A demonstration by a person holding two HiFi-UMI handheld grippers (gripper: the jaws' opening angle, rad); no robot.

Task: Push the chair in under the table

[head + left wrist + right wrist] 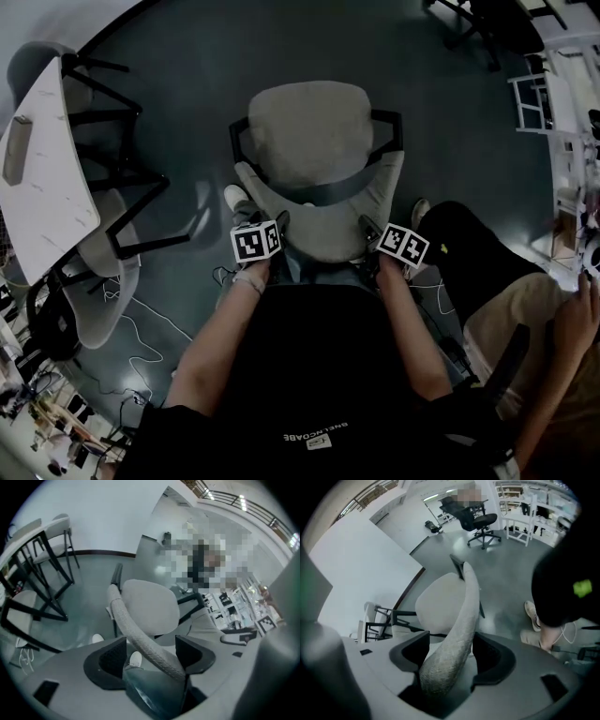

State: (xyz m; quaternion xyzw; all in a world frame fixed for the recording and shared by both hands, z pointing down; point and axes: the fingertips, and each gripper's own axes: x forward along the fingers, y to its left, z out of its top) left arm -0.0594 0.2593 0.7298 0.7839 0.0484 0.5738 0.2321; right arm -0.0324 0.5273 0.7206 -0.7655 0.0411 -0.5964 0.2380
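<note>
From the head view, the chair (309, 127) stands on the smooth dark floor (187, 66), well apart from the white table (52, 178). It looks padded over a stiff frame and is probably light enough to slide. The backrest (323, 220) top seems the best place to push.

In the left gripper view, the left gripper (150, 657) gapes wide and straddles the backrest rim without pinching it.

In the right gripper view, the right gripper (451, 657) does the same. An office chair (480, 520) stands far from the table.
</note>
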